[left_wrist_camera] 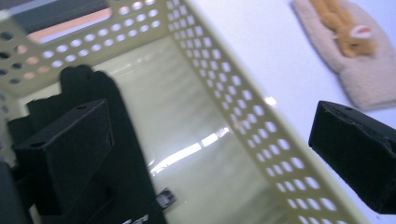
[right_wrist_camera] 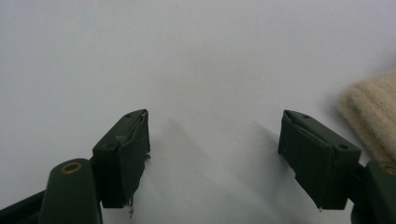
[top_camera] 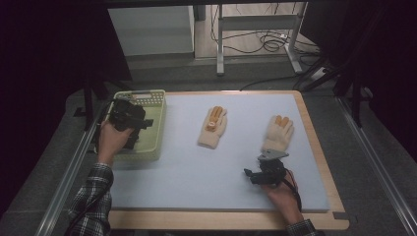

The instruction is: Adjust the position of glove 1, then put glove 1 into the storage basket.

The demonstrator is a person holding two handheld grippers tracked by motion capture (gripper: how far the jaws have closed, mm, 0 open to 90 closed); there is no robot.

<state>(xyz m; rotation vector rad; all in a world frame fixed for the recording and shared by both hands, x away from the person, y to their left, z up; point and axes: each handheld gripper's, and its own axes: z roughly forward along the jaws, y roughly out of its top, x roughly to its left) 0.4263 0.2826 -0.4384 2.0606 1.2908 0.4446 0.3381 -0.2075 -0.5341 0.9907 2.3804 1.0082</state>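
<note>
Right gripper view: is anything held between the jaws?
No, the right tool is open, with bare white mat between its jaws.

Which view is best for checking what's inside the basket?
Left gripper view. It looks straight into the basket, showing its perforated wall, glossy floor and a dark item lying inside. The high view has the whole basket, but the left gripper covers much of its inside. The right gripper view faces bare mat and a glove edge.

I see: grey foam mat (top_camera: 196, 167) on wooden tabletop (top_camera: 314, 132) | metal frame legs (top_camera: 220, 44) and cables (top_camera: 268, 42) on floor beyond table
</note>
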